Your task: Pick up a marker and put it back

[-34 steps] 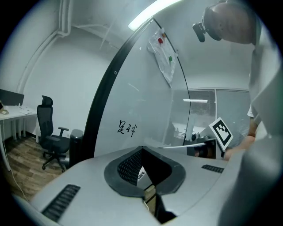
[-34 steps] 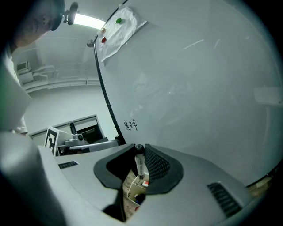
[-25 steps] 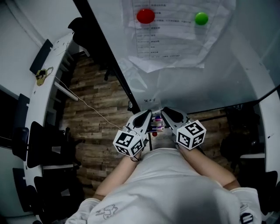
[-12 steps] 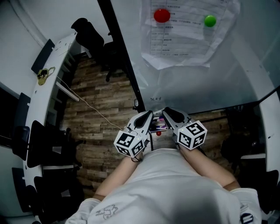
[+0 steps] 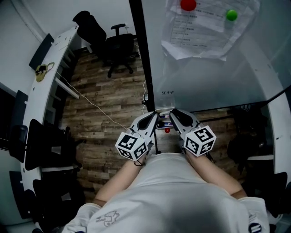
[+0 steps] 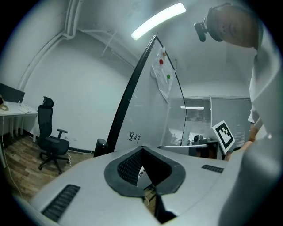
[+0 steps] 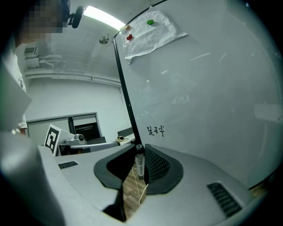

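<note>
My right gripper [image 5: 173, 114] [image 7: 139, 149] is shut on a whiteboard marker [image 7: 139, 164] that stands upright between its jaws, black end at the tips. My left gripper [image 5: 154, 117] [image 6: 142, 151] has its jaws drawn together round a white labelled marker barrel [image 6: 142, 173]. In the head view both grippers' tips meet at a small cluster of markers [image 5: 164, 123] by the lower edge of the whiteboard [image 5: 209, 77], with a small red piece [image 5: 167, 130] just below them. How the markers lie there is hidden by the grippers.
Papers [image 5: 204, 27] hang on the board under a red magnet [image 5: 188, 4] and a green magnet [image 5: 232, 15]. The board's black frame post [image 5: 144, 59] runs down to the grippers. An office chair [image 5: 119, 45], a white desk [image 5: 50, 68] and a floor cable [image 5: 100, 111] lie to the left.
The head view has swung, so the board and papers slid right and up and the chair came into view. Both grippers stay together at the markers, slightly higher in frame.
</note>
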`<state>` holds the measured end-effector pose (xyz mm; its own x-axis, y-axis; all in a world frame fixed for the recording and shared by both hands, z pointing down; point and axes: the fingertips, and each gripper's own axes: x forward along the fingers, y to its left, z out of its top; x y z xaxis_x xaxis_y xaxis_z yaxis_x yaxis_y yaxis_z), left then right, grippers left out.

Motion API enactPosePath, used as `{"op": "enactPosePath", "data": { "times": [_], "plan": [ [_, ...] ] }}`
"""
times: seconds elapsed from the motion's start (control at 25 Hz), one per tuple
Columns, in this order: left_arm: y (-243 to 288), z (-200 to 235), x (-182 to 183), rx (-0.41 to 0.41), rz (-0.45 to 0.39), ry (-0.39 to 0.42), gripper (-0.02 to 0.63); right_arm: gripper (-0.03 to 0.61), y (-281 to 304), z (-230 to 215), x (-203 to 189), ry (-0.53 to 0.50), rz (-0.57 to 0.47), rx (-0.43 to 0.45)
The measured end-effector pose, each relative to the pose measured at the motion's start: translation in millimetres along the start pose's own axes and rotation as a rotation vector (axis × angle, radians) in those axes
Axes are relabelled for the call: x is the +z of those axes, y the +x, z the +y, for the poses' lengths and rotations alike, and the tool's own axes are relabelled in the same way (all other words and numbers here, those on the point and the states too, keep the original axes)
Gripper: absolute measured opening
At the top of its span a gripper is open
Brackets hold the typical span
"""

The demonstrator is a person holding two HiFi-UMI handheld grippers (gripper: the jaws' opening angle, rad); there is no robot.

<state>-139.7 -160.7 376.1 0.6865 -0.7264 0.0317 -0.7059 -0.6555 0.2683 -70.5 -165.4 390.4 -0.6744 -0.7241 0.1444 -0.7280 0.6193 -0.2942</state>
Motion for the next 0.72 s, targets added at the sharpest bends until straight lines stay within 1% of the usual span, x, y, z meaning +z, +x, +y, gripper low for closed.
{"op": "enactPosePath", "data": {
  "times": [0.2, 0.36, 0.52, 0.64, 0.72],
  "plan": [
    [-4.0, -11.5, -5.9, -0.002, 0.008, 0.003, 0.005, 0.075, -11.3, 3.6, -2.5, 0.010, -0.009, 0.009],
    [-2.2, -34.6, -1.2, 0.003, -0.014, 0.037, 0.005, 0.075, -31.2, -5.8, -8.7, 0.040, -0.011, 0.020],
    [-2.7, -65.2, -6.3, 0.024, -0.044, 0.042, 0.005, 0.075, -64.6, -11.2, -7.1, 0.016, -0.023, 0.027],
    [-6.1, -88.2, -18.4, 0.051, -0.052, 0.029, 0.005, 0.075, -92.9, -9.8, -7.5, -0.012, -0.030, 0.035],
    [-7.7, -106.1, -26.8, 0.055, -0.052, 0.022, 0.005, 0.075, -110.9, -7.8, -7.7, -0.030, -0.032, 0.043]
  ]
}}
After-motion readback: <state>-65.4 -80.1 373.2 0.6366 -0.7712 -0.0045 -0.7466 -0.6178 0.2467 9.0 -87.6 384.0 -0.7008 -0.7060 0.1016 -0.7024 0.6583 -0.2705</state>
